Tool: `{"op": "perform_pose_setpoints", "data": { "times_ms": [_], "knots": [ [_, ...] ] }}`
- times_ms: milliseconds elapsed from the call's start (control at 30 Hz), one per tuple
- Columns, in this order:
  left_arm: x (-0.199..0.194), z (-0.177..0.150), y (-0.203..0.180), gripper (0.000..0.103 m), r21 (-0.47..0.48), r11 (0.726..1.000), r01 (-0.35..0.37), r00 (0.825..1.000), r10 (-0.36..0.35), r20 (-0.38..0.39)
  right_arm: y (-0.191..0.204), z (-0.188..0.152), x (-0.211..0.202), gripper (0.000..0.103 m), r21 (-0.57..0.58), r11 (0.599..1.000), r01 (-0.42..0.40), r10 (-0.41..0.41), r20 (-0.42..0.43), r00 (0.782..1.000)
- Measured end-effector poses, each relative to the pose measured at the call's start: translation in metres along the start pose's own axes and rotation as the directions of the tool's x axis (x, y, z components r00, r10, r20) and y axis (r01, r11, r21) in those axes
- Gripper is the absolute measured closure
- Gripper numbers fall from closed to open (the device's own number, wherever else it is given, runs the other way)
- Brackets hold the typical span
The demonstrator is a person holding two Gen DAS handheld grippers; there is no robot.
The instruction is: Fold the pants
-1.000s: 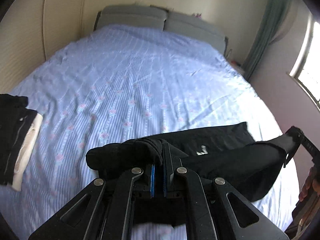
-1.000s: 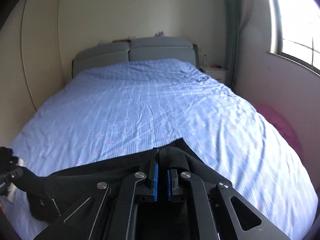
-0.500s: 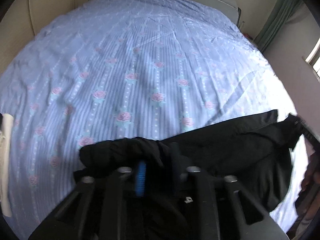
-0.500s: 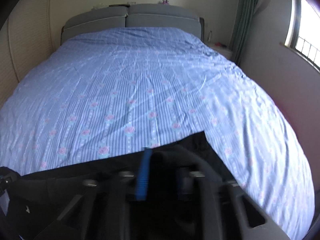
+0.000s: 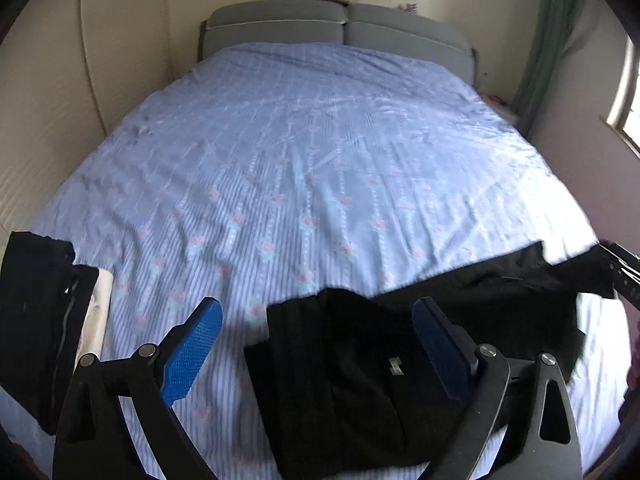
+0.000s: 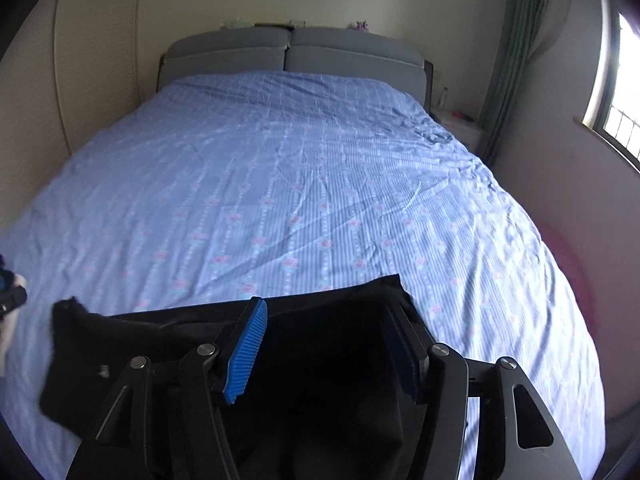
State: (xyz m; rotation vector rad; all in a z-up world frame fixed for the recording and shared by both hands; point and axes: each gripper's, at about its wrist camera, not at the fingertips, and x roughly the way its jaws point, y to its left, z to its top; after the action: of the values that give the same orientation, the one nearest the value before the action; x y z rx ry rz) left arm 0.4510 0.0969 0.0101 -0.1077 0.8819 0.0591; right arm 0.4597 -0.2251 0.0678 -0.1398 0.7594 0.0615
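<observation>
Black pants [image 5: 360, 380] lie folded on the near edge of the blue flowered bed sheet [image 5: 312, 160]; they also show in the right wrist view [image 6: 312, 344]. My left gripper [image 5: 320, 320] is open, its blue pads either side of the pants' left end and not touching the cloth. My right gripper [image 6: 324, 320] is open above the pants' right end, holding nothing. The right gripper's tip shows at the far right of the left wrist view [image 5: 618, 268].
A stack of folded dark clothes with a white item [image 5: 44, 320] lies on the sheet at the left. A grey headboard [image 6: 288, 52] stands at the far end. A wall and window [image 6: 616, 92] are on the right, a nightstand [image 6: 460, 120] beside the bed.
Both grippers were shut on the black pants a second ago. They lowered the cloth to the sheet and opened; the pants now lie released on the bed.
</observation>
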Motion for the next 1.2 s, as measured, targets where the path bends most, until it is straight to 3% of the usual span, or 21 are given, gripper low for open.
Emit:
{"op": "perform_pose_setpoints", "data": {
  "times_ms": [67, 233, 467, 733, 967, 1100, 1133, 1200],
  "knots": [
    [-0.021, -0.015, -0.002, 0.006, 0.041, 0.999, 0.004, 1.000, -0.005, 0.029, 0.001, -0.010, -0.021, 0.029, -0.006, 1.000, 0.022, -0.021, 0.041, 0.999],
    [-0.062, -0.071, -0.018, 0.006, 0.149, 0.988, 0.036, 0.996, -0.047, 0.071, 0.009, -0.062, -0.087, 0.029, -0.101, 0.991, 0.089, -0.072, 0.153, 0.986],
    [-0.074, -0.142, -0.050, 0.006, 0.176, 0.976, 0.124, 0.989, -0.135, 0.052, -0.007, -0.143, -0.124, 0.029, -0.082, 0.996, 0.014, 0.003, 0.210, 0.978],
    [-0.041, -0.184, -0.084, 0.006, 0.167, 0.970, 0.179, 0.984, -0.176, -0.035, -0.021, -0.206, -0.057, 0.032, 0.007, 0.993, -0.117, 0.117, 0.028, 0.993],
    [-0.025, -0.186, -0.102, 0.006, 0.221, 0.963, 0.154, 0.988, -0.151, -0.031, -0.022, -0.224, 0.011, 0.039, 0.100, 0.978, -0.186, 0.195, -0.090, 0.977],
    [-0.012, -0.180, -0.100, 0.006, 0.201, 0.967, 0.155, 0.988, -0.149, -0.042, -0.013, -0.225, 0.037, 0.040, 0.097, 0.971, -0.218, 0.230, -0.136, 0.964],
    [-0.009, -0.179, -0.098, 0.006, 0.194, 0.969, 0.155, 0.988, -0.149, -0.044, -0.008, -0.224, 0.042, 0.042, 0.080, 0.973, -0.215, 0.225, -0.140, 0.964],
    [-0.004, -0.175, -0.094, 0.006, 0.181, 0.973, 0.147, 0.989, -0.141, -0.042, -0.002, -0.216, 0.044, 0.061, 0.052, 0.977, -0.207, 0.212, -0.129, 0.969]
  ]
}}
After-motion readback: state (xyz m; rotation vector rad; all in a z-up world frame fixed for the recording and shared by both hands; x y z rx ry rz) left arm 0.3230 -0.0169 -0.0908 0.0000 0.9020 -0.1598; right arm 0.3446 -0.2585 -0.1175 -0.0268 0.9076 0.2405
